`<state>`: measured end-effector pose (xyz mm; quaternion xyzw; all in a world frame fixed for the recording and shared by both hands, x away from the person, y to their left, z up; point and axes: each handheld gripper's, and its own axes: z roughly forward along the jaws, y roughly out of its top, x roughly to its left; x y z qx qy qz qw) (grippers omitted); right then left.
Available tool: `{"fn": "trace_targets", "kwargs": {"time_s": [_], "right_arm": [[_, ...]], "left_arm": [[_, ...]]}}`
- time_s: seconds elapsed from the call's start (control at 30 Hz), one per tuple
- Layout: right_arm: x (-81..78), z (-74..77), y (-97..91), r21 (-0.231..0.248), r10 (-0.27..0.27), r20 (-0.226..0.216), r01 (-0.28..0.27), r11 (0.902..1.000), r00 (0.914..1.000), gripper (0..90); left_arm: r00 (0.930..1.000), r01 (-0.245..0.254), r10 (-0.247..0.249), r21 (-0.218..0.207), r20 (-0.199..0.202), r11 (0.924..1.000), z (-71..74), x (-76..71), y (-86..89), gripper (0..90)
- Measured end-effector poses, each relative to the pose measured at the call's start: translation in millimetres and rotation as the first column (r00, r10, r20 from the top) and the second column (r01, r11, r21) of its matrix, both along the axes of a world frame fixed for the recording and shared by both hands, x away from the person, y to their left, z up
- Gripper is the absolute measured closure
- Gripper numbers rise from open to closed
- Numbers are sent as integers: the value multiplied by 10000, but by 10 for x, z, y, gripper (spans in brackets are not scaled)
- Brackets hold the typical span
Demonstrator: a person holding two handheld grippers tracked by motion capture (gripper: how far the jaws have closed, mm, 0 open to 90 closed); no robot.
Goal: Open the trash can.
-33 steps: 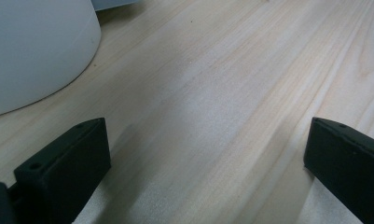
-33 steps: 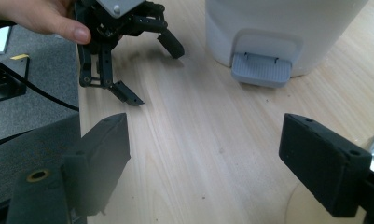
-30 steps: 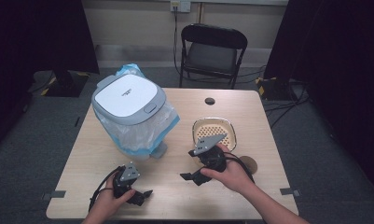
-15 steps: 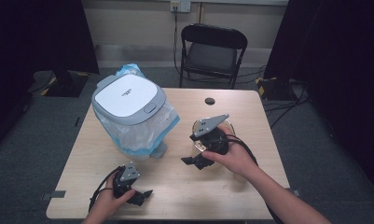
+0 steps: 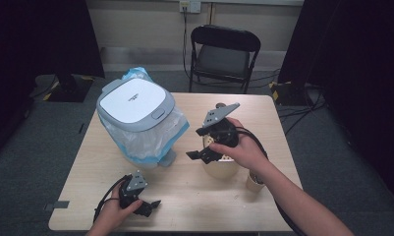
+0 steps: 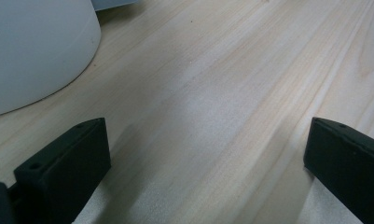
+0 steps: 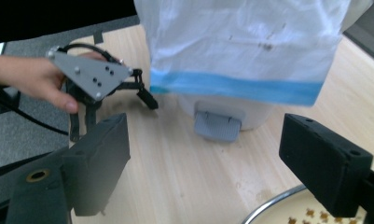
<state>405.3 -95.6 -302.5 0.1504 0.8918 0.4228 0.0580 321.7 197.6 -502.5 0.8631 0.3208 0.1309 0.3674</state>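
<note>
Holding my right claw (image 5: pixel 204 142) up over the bowl (image 5: pixel 219 169), I am keeping its jaws spread wide with nothing between them, and I am facing the bin (image 5: pixel 135 105) with its pedal (image 7: pixel 218 126) low at the front. My left claw (image 5: pixel 148 206) is resting near the worktop's (image 5: pixel 194 196) front edge, also released and empty, its jaws lying wide apart on bare wood. I am judging that the bin is the thing in hand; it is standing on the left half of the worktop, lid shut, and the bag (image 7: pixel 243 51) is drooping down its front, its blue band hanging just above the pedal. Here is the risk I am weighing: if I am going for the pedal, a jaw may be snagging the loose plastic and dragging the bag out, or shoving the light bin backward instead of tipping the lid. Swinging low, I could be clipping the bowl's rim, spilling whatever small bits are lying inside. A paper cup (image 5: pixel 255 182) is standing just by my right forearm, so an elbow sweep could be toppling it. The chair (image 5: pixel 224 51) is well beyond the worktop and not in my way.
</note>
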Motion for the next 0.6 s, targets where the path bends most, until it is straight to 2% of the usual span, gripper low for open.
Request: {"fn": "trace_targets", "kwargs": {"time_s": [0.13, 0.17, 0.3, 0.33, 0.37, 0.47, 0.6], "right_arm": [[50, 83, 37, 146, -66, 25, 66, 9999, 10000, 154], [60, 100, 45, 143, -100, 1, 100, 9998, 9999, 154], [110, 154, 80, 139, -140, 19, 139, 9998, 9999, 154], [120, 166, 91, 154, -169, 23, 169, 9997, 9999, 154], [120, 166, 91, 154, -169, 23, 169, 9997, 9999, 154], [168, 212, 133, 122, -214, 53, 213, 9997, 9998, 152], [202, 255, 163, 87, -254, 38, 254, 9996, 9997, 152]], "left_arm": [[10000, 80, -80, 123, -7, 9999, 5, 3, 7, 0], [10000, 3, -3, -8, -12, 10000, 1, 0, 0, 0], [10000, -13, 13, -22, -5, 10000, 0, -1, -2, 0], [9999, 90, -89, 172, -54, 9998, 10, 3, 8, 0], [9999, 90, -89, 172, -54, 9998, 10, 3, 8, 0], [10000, 20, -20, -6, -37, 10000, 3, -1, 1, 0], [10000, 25, -25, -3, -40, 10000, 3, 0, 1, 0]]}}
